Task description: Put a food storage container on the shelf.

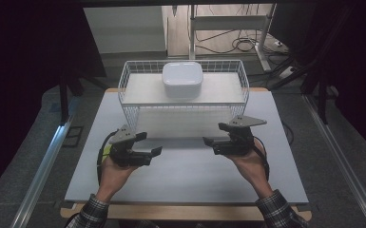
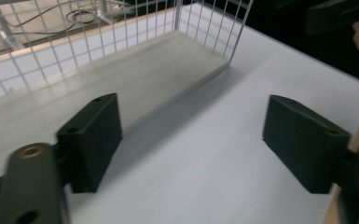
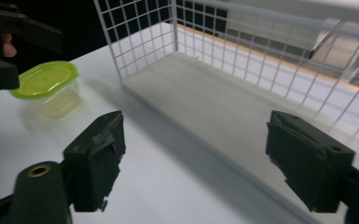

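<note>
Hovering over the white table [image 1: 185, 171] with nothing between their fingers, the left gripper [image 1: 151, 145] and the right gripper [image 1: 214, 134] both stand wide, tips turned toward each other. Just beyond the fingertips stands a white wire rack [image 1: 128, 107] whose lower shelf [image 3: 224, 112] lies bare ahead of them, while a white lidded box [image 1: 182, 79] sits on its top shelf, well above and behind. A clear tub with a green lid [image 3: 46, 88] rests on the table near the left gripper's fingers.

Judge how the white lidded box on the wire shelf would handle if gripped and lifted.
The box looks like thin plastic, so probably light. Its smooth rounded corners may slip between the pads. Low and wide, it seems unlikely to tip.
</note>
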Available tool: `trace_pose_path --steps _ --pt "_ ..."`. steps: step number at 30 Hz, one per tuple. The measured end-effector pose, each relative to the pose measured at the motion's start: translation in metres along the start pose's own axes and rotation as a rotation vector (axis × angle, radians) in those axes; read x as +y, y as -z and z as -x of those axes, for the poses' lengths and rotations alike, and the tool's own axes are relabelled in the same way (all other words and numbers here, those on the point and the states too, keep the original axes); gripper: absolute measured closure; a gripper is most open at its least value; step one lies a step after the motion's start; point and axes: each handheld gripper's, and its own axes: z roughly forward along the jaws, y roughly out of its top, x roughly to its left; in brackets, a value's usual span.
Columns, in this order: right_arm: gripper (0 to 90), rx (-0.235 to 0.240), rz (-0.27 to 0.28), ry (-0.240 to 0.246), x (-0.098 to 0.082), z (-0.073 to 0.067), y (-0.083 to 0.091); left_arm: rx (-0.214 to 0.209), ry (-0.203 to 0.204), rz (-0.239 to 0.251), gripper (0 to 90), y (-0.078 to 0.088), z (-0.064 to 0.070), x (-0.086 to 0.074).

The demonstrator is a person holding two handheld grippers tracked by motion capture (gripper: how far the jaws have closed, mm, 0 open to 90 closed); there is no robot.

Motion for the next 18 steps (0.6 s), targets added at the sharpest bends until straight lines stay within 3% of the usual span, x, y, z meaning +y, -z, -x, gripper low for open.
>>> trace_pose_path --steps 4,12,18 --pt "10.6 0.007 -0.032 0.012 -0.013 -0.005 -0.006 0.027 -0.042 -0.009 9.9 -0.001 0.007 -0.012" --pt "3.5 0.02 -0.04 0.01 -0.037 -0.011 -0.002 -0.031 -0.018 0.021 8.4 -0.006 0.014 -0.032" --pt "2.3 0.022 -0.033 0.008 -0.057 -0.011 0.006 -0.029 -0.054 -0.008 5.0 -0.01 0.021 -0.046"
